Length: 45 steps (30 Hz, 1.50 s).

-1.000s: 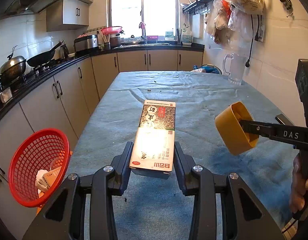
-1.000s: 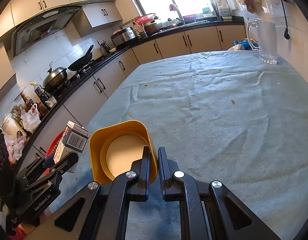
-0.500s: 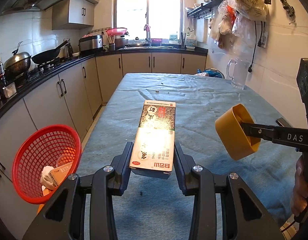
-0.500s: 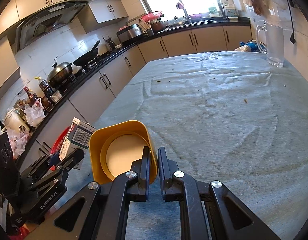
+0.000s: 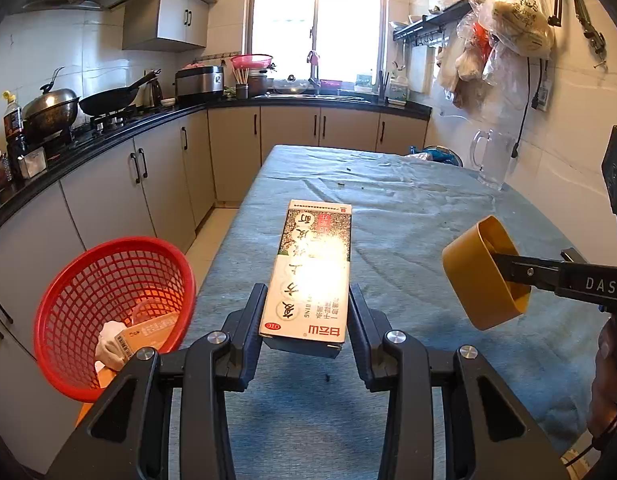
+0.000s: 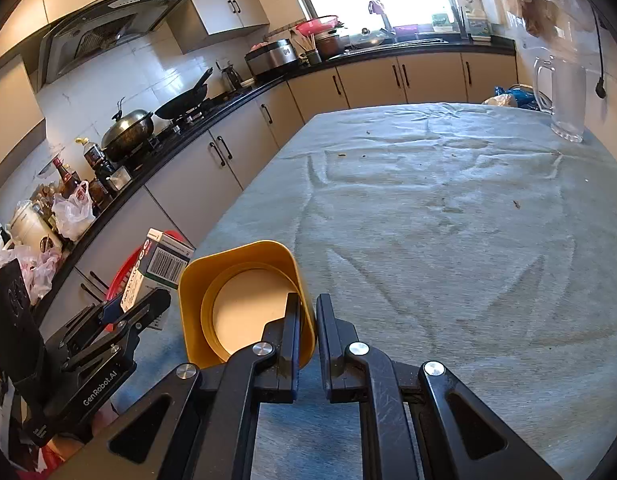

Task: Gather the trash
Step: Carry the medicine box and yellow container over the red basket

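My left gripper (image 5: 306, 312) is shut on a long white medicine box (image 5: 312, 268) with Chinese print, held level above the blue-covered table (image 5: 408, 216). The box also shows in the right wrist view (image 6: 158, 266). My right gripper (image 6: 307, 316) is shut on the wall of a yellow plastic cup (image 6: 244, 300), held above the table's left part; the cup shows at the right of the left wrist view (image 5: 482, 276). A red mesh basket (image 5: 108, 312) stands left of the table, below its edge, holding a small carton and white paper.
Kitchen cabinets and a black counter (image 5: 108, 132) with a wok and pots run along the left. A clear glass pitcher (image 6: 564, 100) stands at the table's far right. Small crumbs lie on the cloth (image 6: 516, 205). Bags hang on the right wall (image 5: 508, 20).
Both grippers have moved left, keeping their hold. The red basket now sits closer and further right in the left wrist view. The cup and box have not shifted in the jaws.
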Tool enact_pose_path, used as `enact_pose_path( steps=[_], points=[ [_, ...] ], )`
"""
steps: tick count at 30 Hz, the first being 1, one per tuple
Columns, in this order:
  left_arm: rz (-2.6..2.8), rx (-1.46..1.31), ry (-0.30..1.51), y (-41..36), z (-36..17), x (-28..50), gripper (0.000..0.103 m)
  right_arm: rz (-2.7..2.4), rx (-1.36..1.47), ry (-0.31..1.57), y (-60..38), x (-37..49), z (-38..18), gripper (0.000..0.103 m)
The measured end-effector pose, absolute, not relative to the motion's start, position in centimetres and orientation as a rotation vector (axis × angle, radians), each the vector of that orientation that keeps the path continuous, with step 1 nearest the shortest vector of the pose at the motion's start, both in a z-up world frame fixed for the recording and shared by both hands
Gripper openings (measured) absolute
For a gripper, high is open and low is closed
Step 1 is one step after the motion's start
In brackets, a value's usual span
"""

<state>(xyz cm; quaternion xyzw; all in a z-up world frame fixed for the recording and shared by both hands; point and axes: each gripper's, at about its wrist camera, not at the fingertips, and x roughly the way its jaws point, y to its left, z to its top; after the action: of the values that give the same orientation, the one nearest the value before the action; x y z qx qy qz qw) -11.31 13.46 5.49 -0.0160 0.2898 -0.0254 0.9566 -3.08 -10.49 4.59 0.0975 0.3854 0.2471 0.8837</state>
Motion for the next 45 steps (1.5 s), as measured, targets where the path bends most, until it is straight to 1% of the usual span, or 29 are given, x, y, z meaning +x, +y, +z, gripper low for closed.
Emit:
enact_pose_path(
  steps=[16,29,36,45],
  points=[
    [0.038,-0.09,0.541,18.8,6.5,-12.2,0.037,0.579,0.138,0.812,-5.0,-2.5,5.7,0.009],
    [0.181,-0.157,0.508,26.9,7.1,-13.6,0.037,0.67,0.091,0.824,1.8,-1.7,7.0,0.009],
    [0.266,-0.211,0.533,31.9,5.9,-14.1,0.037,0.72,0.07,0.836,5.8,-1.1,7.2,0.009],
    [0.283,-0.204,0.591,32.9,3.6,-13.1,0.037,0.763,0.063,0.881,10.7,0.4,5.9,0.009]
  ],
)
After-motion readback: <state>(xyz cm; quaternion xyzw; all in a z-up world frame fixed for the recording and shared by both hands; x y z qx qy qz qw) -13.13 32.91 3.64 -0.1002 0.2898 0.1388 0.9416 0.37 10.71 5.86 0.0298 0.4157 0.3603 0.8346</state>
